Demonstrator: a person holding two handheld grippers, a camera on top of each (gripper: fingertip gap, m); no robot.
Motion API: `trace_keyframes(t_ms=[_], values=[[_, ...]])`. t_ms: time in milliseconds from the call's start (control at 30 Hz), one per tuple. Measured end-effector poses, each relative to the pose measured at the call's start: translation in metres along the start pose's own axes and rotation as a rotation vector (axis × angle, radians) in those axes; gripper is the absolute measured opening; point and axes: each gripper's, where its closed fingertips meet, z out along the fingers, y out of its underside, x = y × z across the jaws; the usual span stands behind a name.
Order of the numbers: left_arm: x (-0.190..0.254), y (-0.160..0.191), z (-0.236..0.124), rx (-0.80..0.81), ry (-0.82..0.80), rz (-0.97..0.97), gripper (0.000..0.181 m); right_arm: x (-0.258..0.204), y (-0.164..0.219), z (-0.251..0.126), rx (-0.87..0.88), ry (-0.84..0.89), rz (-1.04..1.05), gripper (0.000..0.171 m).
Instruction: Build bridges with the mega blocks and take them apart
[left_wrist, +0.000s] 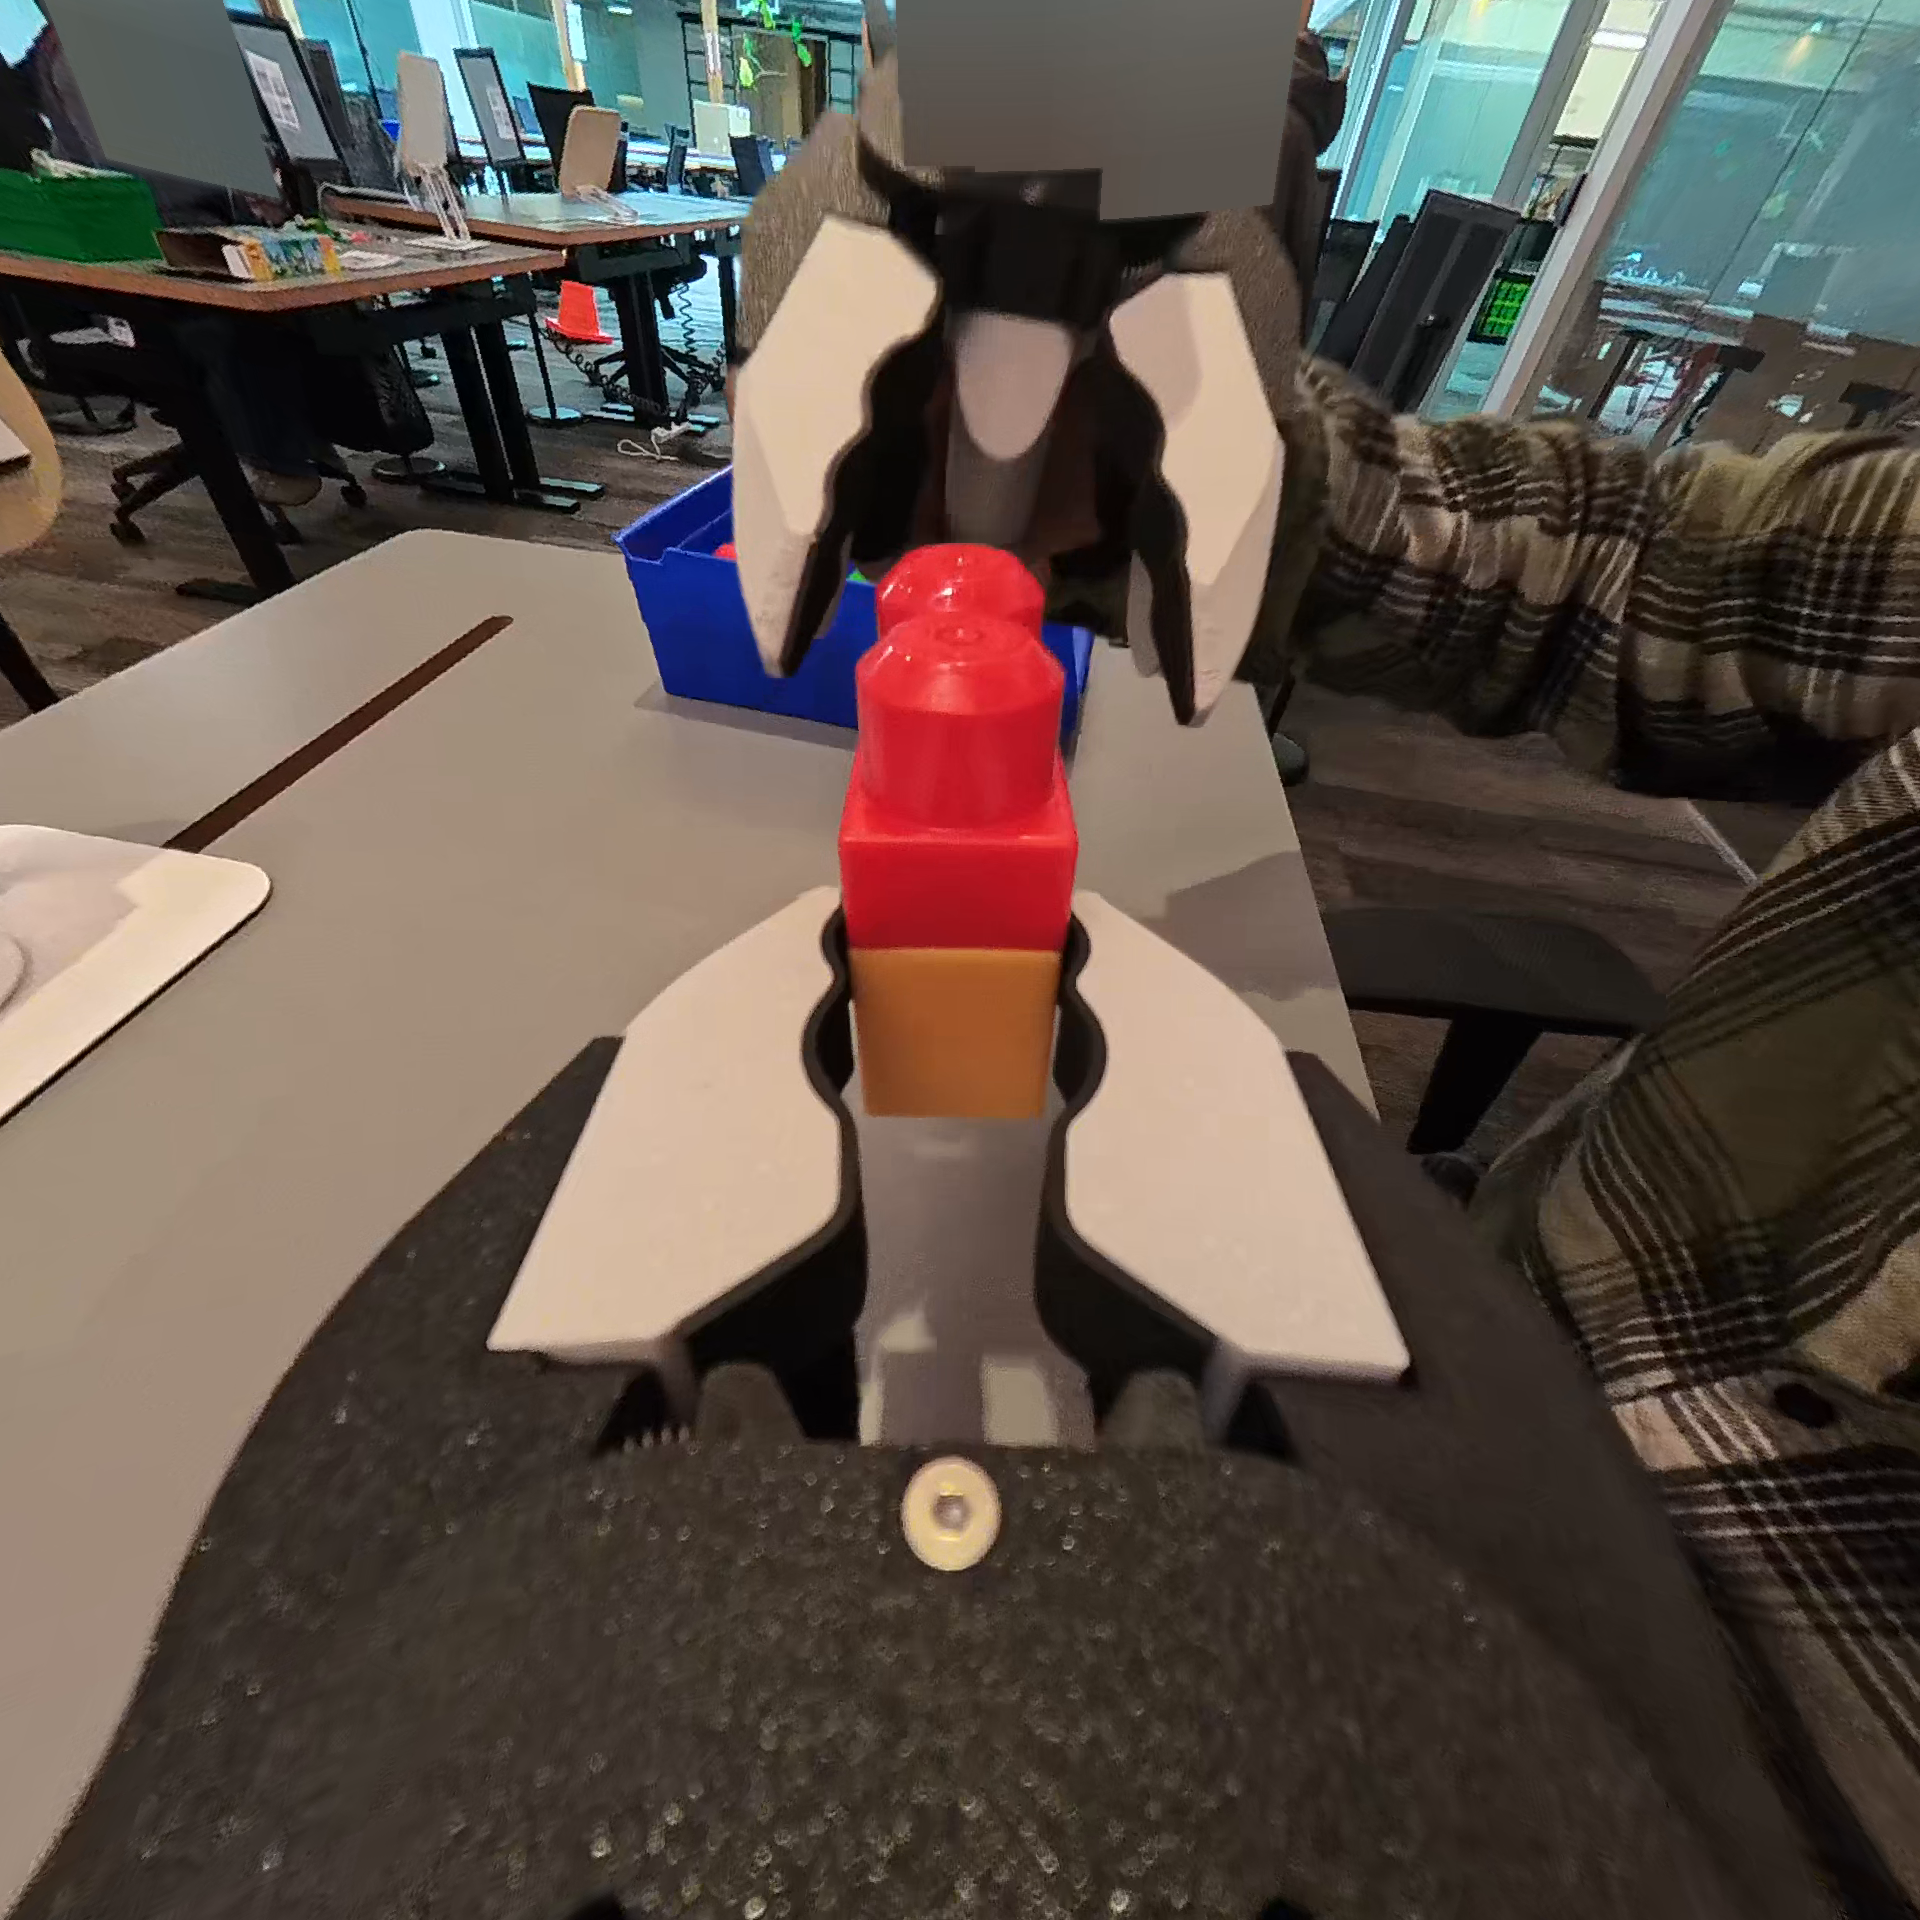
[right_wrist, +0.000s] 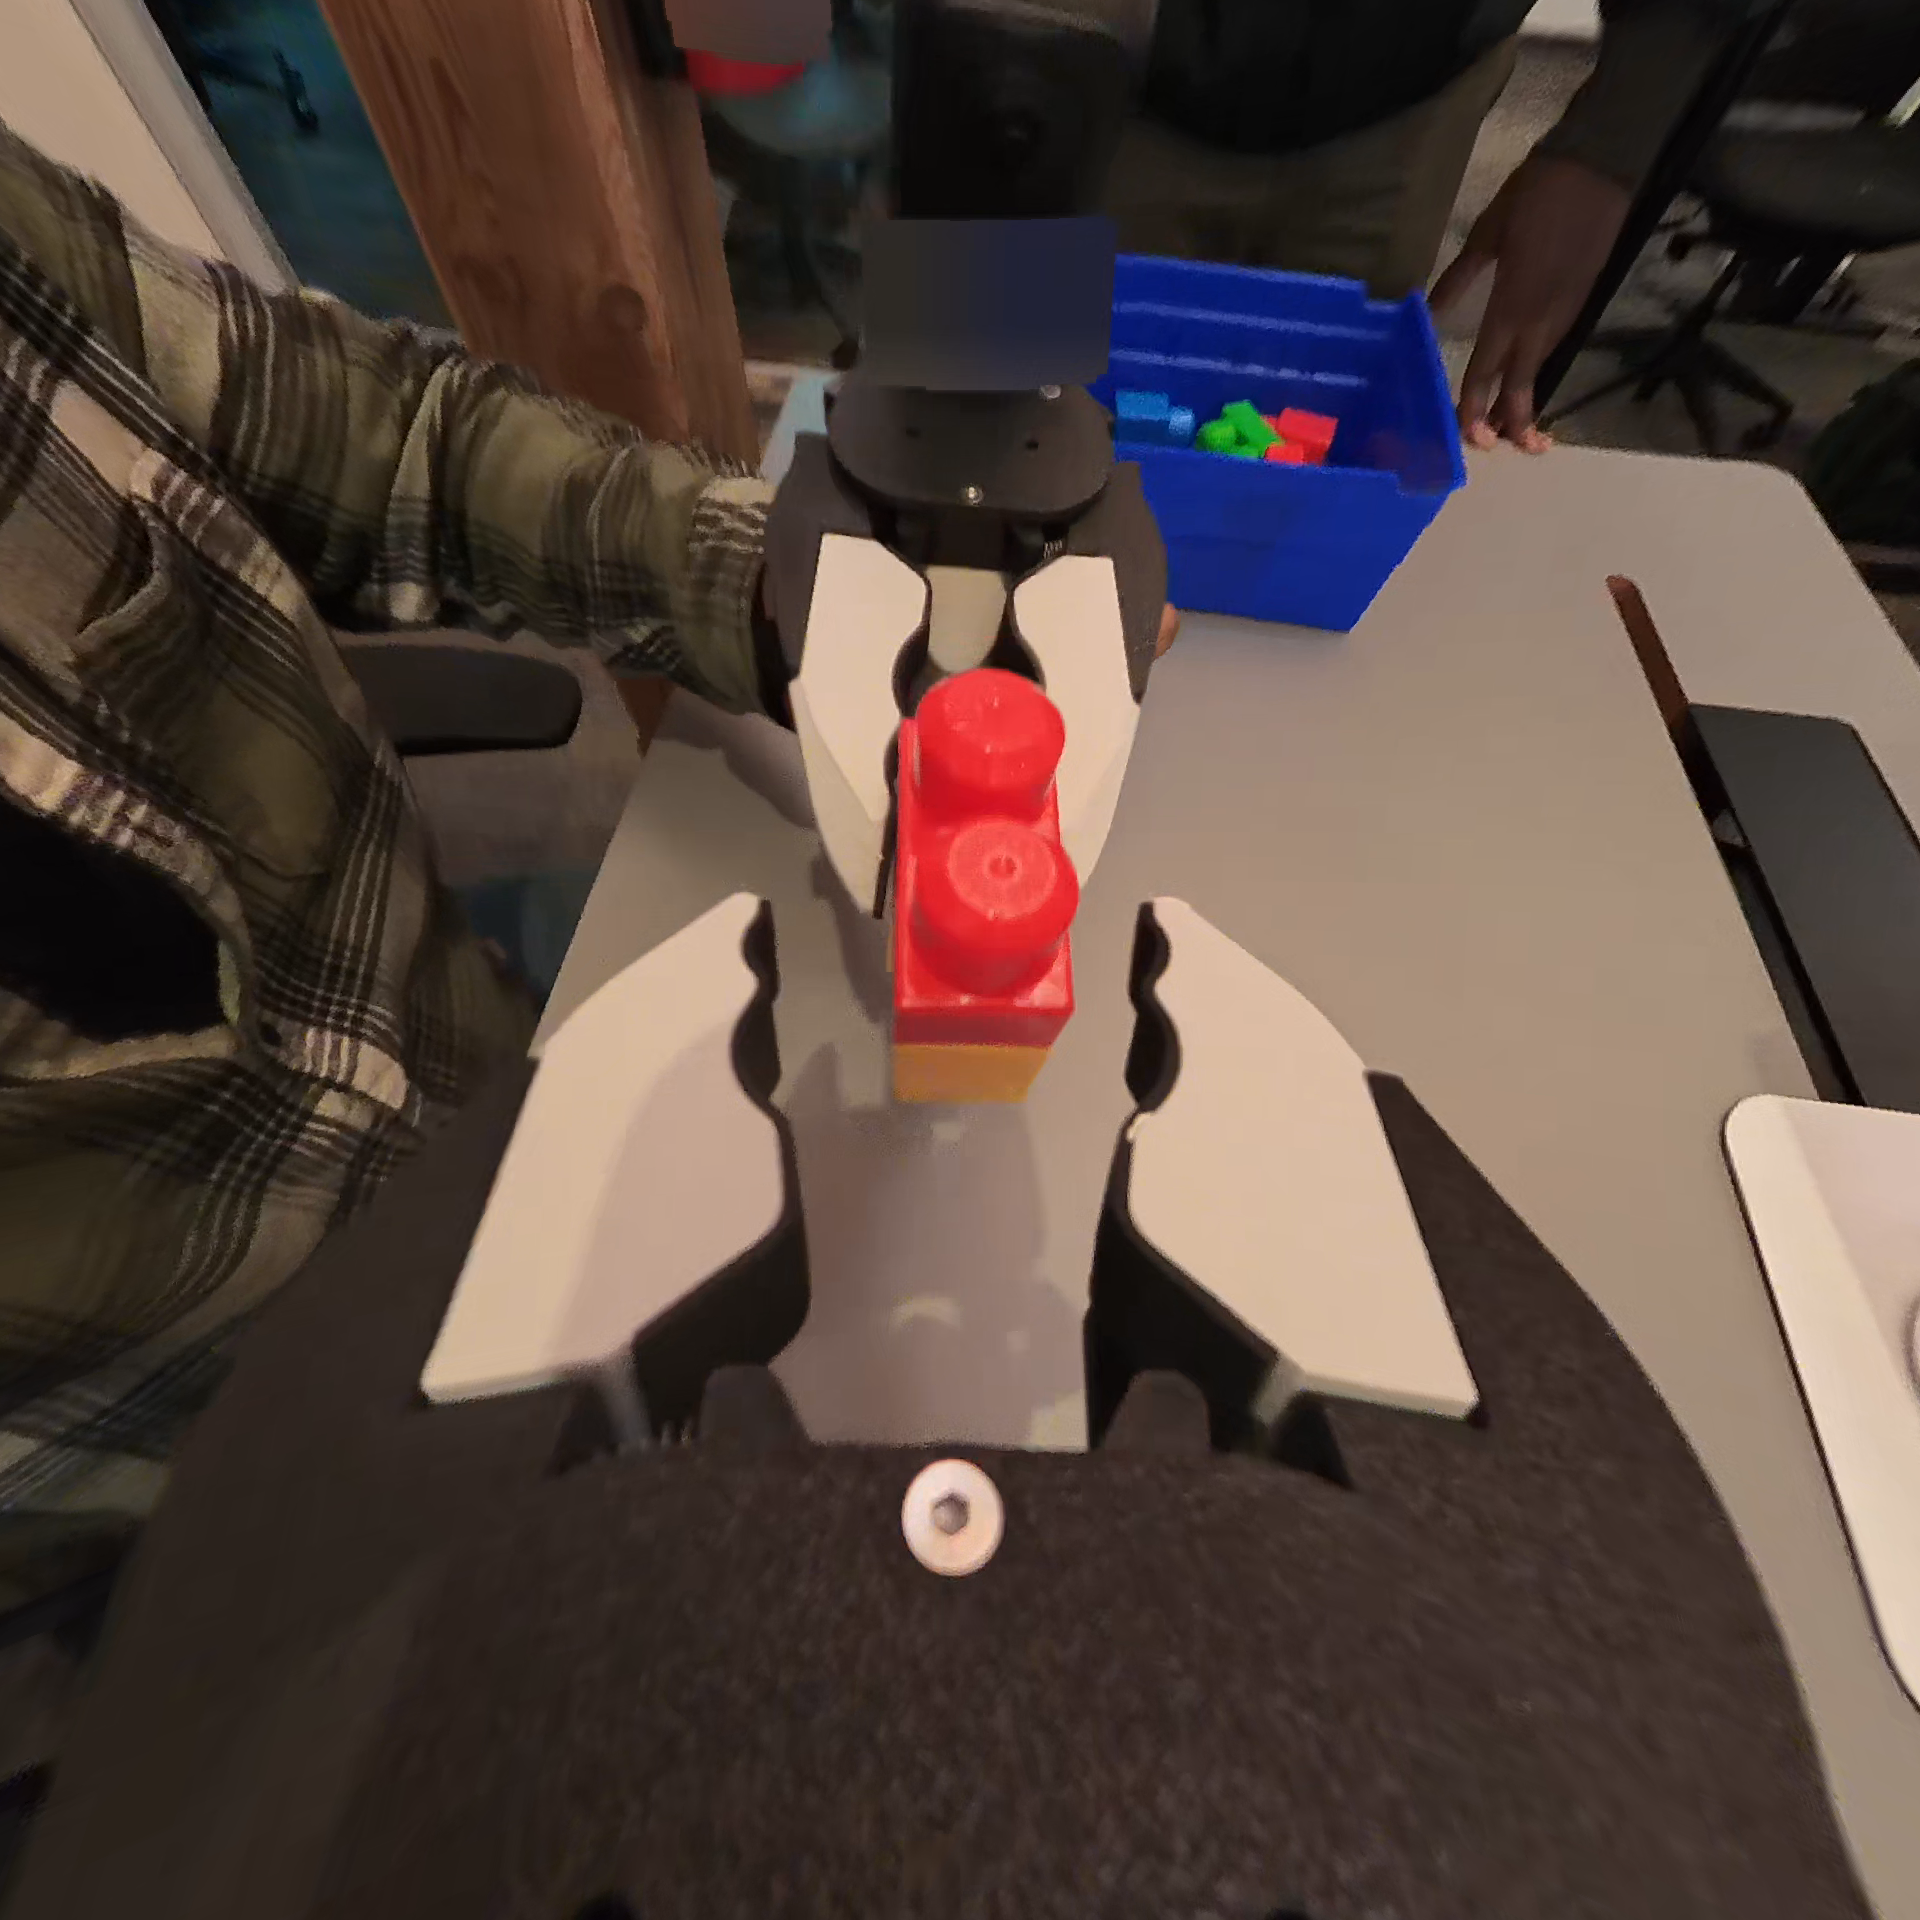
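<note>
a: well, what's under it all?

b: a plain grey table (left_wrist: 436, 935) in an open office, with desks and chairs behind in the left wrist view and a wooden post (right_wrist: 540, 208) behind in the right wrist view. a dark slot (left_wrist: 343, 727) runs across the tabletop, left of the left gripper (left_wrist: 954, 935).

a: and the blocks?

b: a red block (left_wrist: 956, 831) with two studs sits pressed on an orange block (left_wrist: 954, 1029). the left gripper is clamped on that stack, its fingers (left_wrist: 717, 1122) pressed to the sides at the seam between red and orange.

a: the other tongs?

b: the right gripper (right_wrist: 954, 935) stands wide apart, holding nothing. it faces the left one, and the stack's free end lies between its tips without touching them.

a: edges, room?

b: the table edge runs just right of the left gripper, with a black chair (left_wrist: 1486, 977) past it. a blue bin (right_wrist: 1299, 520) holding loose blue, green and red blocks stands behind the left gripper, at the table's far edge in the right wrist view. a white tray (right_wrist: 1829, 1351) lies to the right of the right gripper, and a person's hand (right_wrist: 1507, 343) rests on the edge by the bin. bare grey surface lies either side of the stack.
</note>
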Motion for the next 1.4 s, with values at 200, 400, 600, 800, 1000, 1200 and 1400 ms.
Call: trace_keyframes(t_ms=[200,400,600,800,1000,1200,1400], values=[[0.007,-0.011,0.010,-0.016,0.013,0.025,0.036,-0.004,-0.002,0.004,-0.186,-0.067,0.001,0.034],[0.020,-0.020,0.020,-0.001,0.052,0.024,0.036,-0.014,0.004,-0.011,-0.249,-0.086,-0.052,0.033],[0.034,-0.033,0.038,0.050,0.085,-0.091,0.064,-0.019,0.022,-0.068,-0.269,-0.009,-0.053,0.033],[0.049,-0.002,0.044,0.043,0.105,-0.231,0.081,0.005,0.070,-0.202,-0.337,0.257,0.025,0.033],[0.071,0.035,0.047,0.019,0.117,-0.315,0.081,0.017,0.146,-0.316,-0.383,0.384,0.181,0.033],[0.087,0.058,0.050,-0.002,0.096,-0.334,0.075,0.010,0.244,-0.328,-0.452,0.328,0.277,0.034],[0.091,0.057,0.059,-0.014,0.098,-0.347,0.067,0.008,0.300,-0.294,-0.478,0.233,0.237,0.034]])
